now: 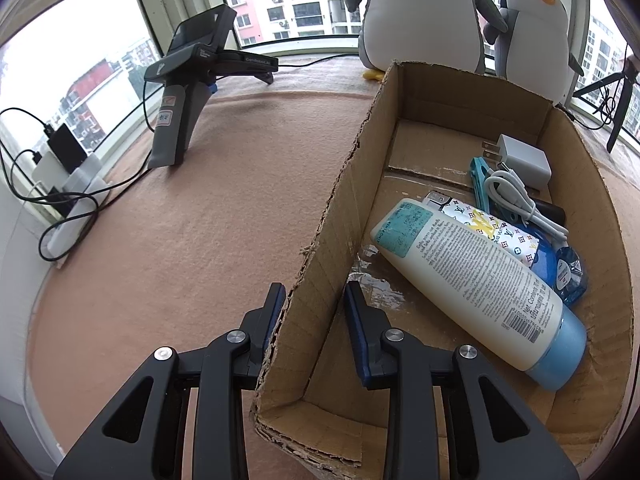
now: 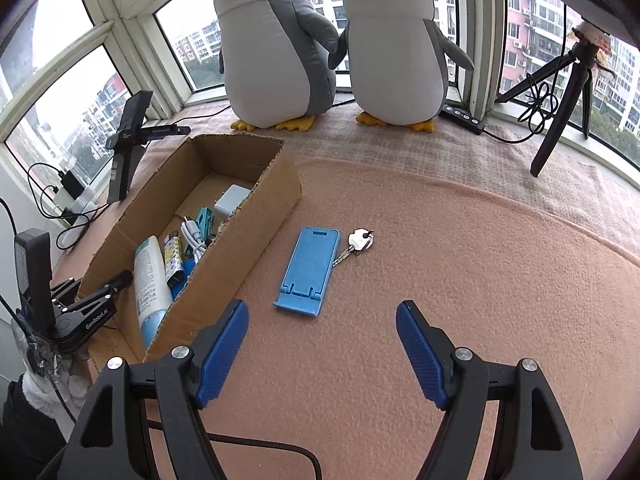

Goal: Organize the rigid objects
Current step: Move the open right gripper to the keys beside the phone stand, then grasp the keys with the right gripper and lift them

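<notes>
A long open cardboard box (image 1: 580,200) lies on the pink cloth. It holds a cream lotion bottle (image 1: 480,280) with a blue cap, a white charger (image 1: 520,160), a coiled white cable (image 1: 516,200), a patterned lighter (image 1: 492,232) and a teal clip (image 1: 480,176). My left gripper (image 1: 314,300) is shut on the box's left wall, one finger outside and one inside. In the right wrist view the box (image 2: 248,232) sits at left. A blue phone stand (image 2: 308,268) and a bunch of keys (image 2: 358,242) lie on the cloth beside it. My right gripper (image 2: 320,344) hangs open just short of the stand, holding nothing.
Two plush penguins (image 2: 276,48) stand at the window behind the box. A black tripod (image 2: 560,112) stands at back right, and a spare gripper on a stand (image 1: 188,80) at back left. A power strip with chargers and cables (image 1: 68,184) lies along the left edge.
</notes>
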Available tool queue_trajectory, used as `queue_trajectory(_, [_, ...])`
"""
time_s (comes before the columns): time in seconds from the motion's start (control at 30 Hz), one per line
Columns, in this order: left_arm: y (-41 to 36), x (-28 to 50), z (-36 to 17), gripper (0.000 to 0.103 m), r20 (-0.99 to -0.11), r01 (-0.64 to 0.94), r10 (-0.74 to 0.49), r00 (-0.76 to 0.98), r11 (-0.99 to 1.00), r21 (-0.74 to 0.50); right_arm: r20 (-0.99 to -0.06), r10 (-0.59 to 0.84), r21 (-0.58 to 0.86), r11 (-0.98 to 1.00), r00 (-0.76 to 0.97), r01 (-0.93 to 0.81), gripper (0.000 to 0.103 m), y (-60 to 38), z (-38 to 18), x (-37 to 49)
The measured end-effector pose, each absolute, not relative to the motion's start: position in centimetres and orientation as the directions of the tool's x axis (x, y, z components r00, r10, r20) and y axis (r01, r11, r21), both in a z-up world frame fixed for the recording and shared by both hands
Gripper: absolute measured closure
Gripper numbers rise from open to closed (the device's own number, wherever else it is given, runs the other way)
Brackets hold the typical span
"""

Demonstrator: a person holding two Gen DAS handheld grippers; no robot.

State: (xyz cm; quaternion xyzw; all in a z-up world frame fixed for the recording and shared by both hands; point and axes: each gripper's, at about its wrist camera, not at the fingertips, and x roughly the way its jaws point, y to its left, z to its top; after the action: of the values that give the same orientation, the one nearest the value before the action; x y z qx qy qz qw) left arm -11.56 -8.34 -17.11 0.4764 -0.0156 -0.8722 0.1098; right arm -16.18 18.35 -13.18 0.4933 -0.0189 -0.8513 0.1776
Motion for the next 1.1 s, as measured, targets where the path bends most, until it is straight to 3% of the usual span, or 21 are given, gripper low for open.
queue_trajectory(0.13, [-8.3,-11.5,-17.1,0.074,-0.828,0.180,-0.207,-0.521,-0.975,0.131,-0.834,-0.319,0.242,-0.945,-0.451,0.221,0.045,19.6,-13.7,-18.0])
queue_trajectory(0.53, [-8.3,-11.5,-17.1,0.074,-0.828,0.178,-0.207,-0.522,-0.975,0.131,-0.854,-0.369,0.361,-0.928,-0.366,0.093,0.070,19.9,-16.1,-22.9])
queue_trajectory(0.8, [-8.3,-11.5,-17.1,0.074,-0.828,0.178,-0.207,-0.521,-0.975,0.132,-0.866,-0.386,0.398,-0.917,-0.317,0.029,0.076,19.6,-17.3,-24.6])
queue_trajectory(1.1, [-8.3,-11.5,-17.1,0.074,-0.828,0.179,-0.207,-0.521,-0.975,0.132,-0.893,-0.338,0.347,-0.938,-0.298,0.022,0.084,19.3,-18.1,-25.5])
